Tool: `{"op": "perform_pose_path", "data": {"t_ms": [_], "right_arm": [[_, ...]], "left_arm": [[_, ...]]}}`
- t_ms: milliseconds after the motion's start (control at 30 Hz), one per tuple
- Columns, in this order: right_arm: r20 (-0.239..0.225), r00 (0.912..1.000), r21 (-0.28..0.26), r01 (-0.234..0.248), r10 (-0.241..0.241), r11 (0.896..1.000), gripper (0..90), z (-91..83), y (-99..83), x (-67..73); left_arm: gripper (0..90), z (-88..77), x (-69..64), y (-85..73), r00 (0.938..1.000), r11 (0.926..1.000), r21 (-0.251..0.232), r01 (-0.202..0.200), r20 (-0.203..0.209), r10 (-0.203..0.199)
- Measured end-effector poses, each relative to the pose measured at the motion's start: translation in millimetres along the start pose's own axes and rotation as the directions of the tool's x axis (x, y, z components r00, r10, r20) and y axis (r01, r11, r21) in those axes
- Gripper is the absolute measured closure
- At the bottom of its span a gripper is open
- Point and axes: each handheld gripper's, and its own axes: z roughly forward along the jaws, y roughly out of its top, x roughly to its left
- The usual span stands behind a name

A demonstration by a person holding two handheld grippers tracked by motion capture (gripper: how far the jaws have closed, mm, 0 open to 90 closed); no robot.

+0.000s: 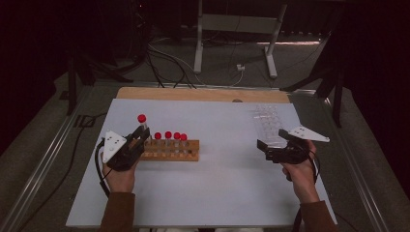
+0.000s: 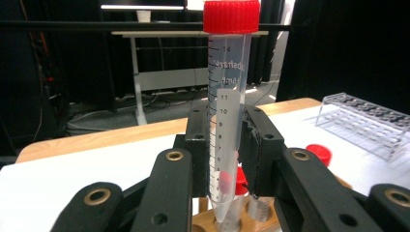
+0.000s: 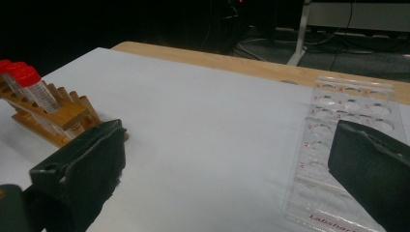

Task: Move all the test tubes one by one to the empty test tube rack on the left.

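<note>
left hand-held gripper [image 1: 140,139]: black linked jaws, brass-ringed pivots, grey three-cornered plate with dark dots, black cable | right hand-held gripper [image 1: 265,149]: black, broad flat pads, pale grey plate, black cable | sleeves [image 1: 117,211]: brown, both forearms

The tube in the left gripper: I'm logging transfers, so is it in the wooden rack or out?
Out: the tube, clamped upright in the left gripper, has its tip above the wooden rack.

From above, one camera looks forward and down on the whole surface [image 1: 217,193], while both tool cameras sit low and close, sharing the wooden rack [image 1: 170,150] and clear rack [image 3: 338,145].
</note>
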Motion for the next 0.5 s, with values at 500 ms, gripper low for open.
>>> {"op": "perform_pose_path", "data": {"t_ms": [500], "right_arm": [[-0.007,1.0000,-0.003,0.000,0.000,1.000,0.0,-0.2,-0.9,-0.5]], "left_arm": [[75.9,14.2,10.4,-22.8,0.9991,0.9978,0.061,0.026,-0.036,-0.024]]}}
